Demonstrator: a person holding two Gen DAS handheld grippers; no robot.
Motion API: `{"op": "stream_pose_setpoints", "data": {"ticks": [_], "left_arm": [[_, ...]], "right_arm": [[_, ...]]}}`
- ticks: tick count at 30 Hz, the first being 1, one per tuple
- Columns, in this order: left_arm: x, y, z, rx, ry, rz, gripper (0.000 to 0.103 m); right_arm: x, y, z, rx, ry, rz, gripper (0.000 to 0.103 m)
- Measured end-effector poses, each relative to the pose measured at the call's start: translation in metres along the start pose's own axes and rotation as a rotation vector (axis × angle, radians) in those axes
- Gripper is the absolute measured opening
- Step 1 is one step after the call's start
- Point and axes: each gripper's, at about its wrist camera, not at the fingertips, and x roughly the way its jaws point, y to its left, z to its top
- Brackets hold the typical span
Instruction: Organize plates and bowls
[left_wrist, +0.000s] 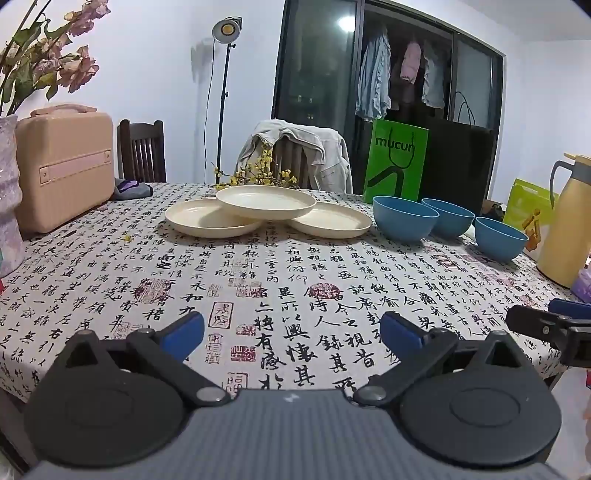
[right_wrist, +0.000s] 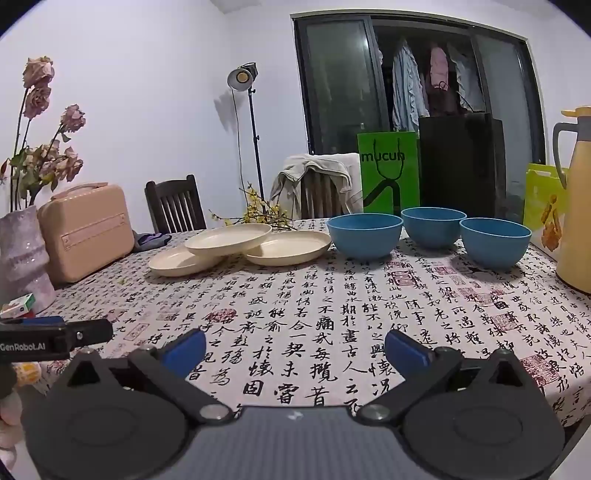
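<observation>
Three cream plates lie at the far middle of the table: a left plate (left_wrist: 207, 221), a right plate (left_wrist: 332, 221), and a top plate (left_wrist: 265, 201) resting across both. Three blue bowls stand upright to their right: one (left_wrist: 404, 218), one behind it (left_wrist: 448, 217), one at the right (left_wrist: 500, 238). In the right wrist view the top plate (right_wrist: 228, 239) and the bowls (right_wrist: 364, 234) (right_wrist: 433, 226) (right_wrist: 495, 242) also show. My left gripper (left_wrist: 291, 330) is open and empty above the near tablecloth. My right gripper (right_wrist: 295, 350) is open and empty, level with the left.
A beige case (left_wrist: 64, 166) and a vase of dried roses (left_wrist: 7, 192) stand at the table's left. A yellow thermos jug (left_wrist: 567, 221) stands at the right. A green bag (left_wrist: 397, 164), a black bag and yellow flower sprigs (left_wrist: 258, 177) lie behind the dishes. Chairs stand beyond.
</observation>
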Motion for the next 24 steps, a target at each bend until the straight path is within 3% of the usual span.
{"op": "stream_pose_setpoints", "data": {"ticks": [24], "left_arm": [[0.0002,0.0006,-0.0003,-0.005,0.004,-0.001,0.103]], "right_arm": [[0.0074,0.0017,-0.0016,-0.005,0.019,0.010,0.103]]}}
